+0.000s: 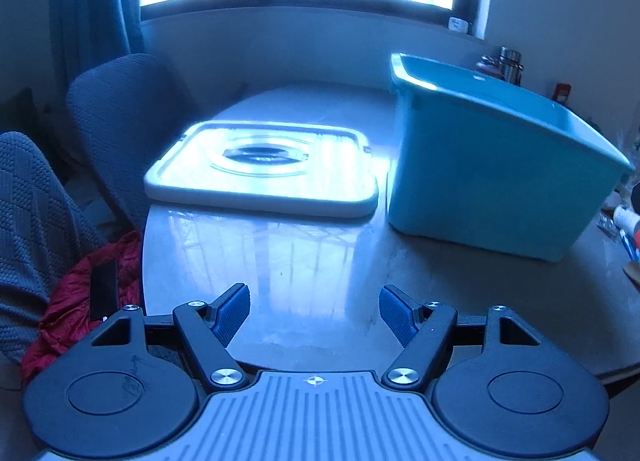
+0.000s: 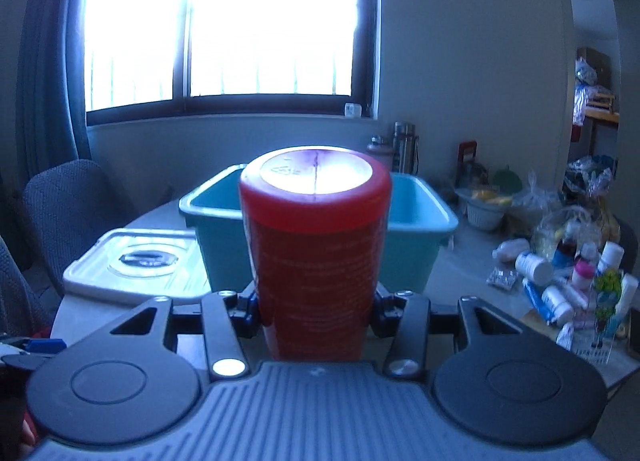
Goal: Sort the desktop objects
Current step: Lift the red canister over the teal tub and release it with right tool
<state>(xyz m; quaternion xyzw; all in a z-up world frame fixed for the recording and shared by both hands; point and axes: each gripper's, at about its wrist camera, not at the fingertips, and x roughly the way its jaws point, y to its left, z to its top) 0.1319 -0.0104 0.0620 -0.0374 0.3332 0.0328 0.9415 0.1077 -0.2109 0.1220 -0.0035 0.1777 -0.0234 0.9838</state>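
Right wrist view shows the pale round table spread under a bright window, carrying everything else. Largest on it is the teal plastic bin, open at the top, standing near the middle. Just left of the bin lies a flat white-rimmed lid with a clear centre; the left wrist view shows it beside the bin wall but apart from it. On the right part of the table sits a loose heap of small bottles and tubes, with bagged items behind them and a white bowl nearer the bin. A grey chair stands at the table's far left edge.

The right tongs are closed on a red cylindrical container, gripped low on its sides, its pale end pointing away from the camera; it is held in front of the bin and hides the middle of it.

The left tongs stand wide apart with nothing between the blue pads, above bare table short of the lid and the bin. A red quilted cloth lies off the table's left edge
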